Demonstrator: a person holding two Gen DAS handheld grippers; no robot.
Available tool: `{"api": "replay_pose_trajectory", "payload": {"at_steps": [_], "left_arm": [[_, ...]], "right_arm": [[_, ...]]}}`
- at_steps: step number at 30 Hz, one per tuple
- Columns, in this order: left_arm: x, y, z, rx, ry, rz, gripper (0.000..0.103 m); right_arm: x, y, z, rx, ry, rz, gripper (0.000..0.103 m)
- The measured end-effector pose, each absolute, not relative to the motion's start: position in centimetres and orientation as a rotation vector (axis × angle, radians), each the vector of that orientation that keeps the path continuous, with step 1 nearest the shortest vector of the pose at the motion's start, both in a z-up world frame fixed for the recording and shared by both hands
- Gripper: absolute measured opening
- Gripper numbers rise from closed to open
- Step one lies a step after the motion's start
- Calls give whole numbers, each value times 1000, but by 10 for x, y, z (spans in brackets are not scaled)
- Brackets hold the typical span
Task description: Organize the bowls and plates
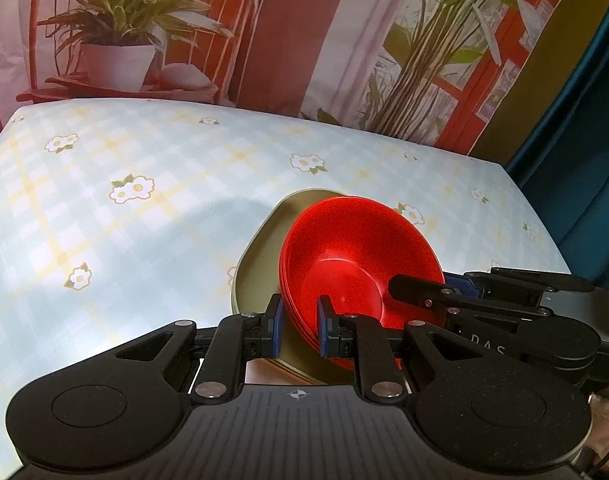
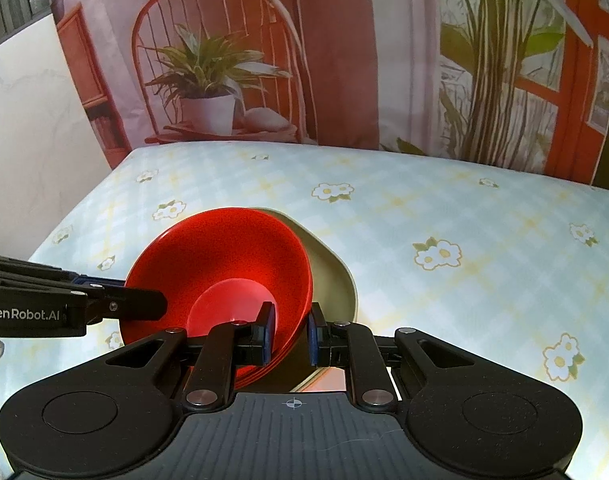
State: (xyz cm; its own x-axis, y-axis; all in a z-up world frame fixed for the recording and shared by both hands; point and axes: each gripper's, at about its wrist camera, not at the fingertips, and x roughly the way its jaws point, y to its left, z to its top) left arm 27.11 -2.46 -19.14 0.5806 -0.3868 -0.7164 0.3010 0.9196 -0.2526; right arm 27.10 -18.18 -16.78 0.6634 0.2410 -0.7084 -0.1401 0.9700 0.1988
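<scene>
A stack of red bowls (image 1: 356, 256) sits nested on an olive-green plate (image 1: 260, 264), tilted above the table. My left gripper (image 1: 300, 324) is shut on the near left rim of the red bowls. My right gripper (image 2: 290, 330) is shut on the right rim of the same red bowls (image 2: 220, 252), with the green plate (image 2: 332, 272) behind them. Each gripper shows in the other's view: the right gripper (image 1: 420, 292) reaches in from the right, the left gripper (image 2: 144, 304) from the left.
The table has a light blue checked cloth with white flowers (image 1: 136, 184), also in the right wrist view (image 2: 464, 220). A printed backdrop of plants and a red chair (image 2: 216, 64) hangs behind it. A dark teal curtain (image 1: 584, 140) hangs at the far right.
</scene>
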Motion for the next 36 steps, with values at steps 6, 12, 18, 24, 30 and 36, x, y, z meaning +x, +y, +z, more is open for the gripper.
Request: {"api": "replay_pose_trajectory", "payload": {"at_steps": [6,12,18,24,30,36], "left_arm": [[269,-24,-192,-102,864,-405,18],[267,-25,-193,-95,869,-405,18],[262,-25,-194,-90,866,-415,18],[258,-22,-196,-96,866,-418,18],[254,-22,-192,-75,840,-397,33],[249,-19,-175,-51,778,-378,57]], "right_arm": [[267,-183,-167,134,821,217,15],[264,-182,-166,129,823,221,15],[257,-181,-166,128,823,221,16],[252,-181,-165,126,821,221,16],[249,-181,-163,124,820,222,18],[244,-179,-155,103,794,214,27]]}}
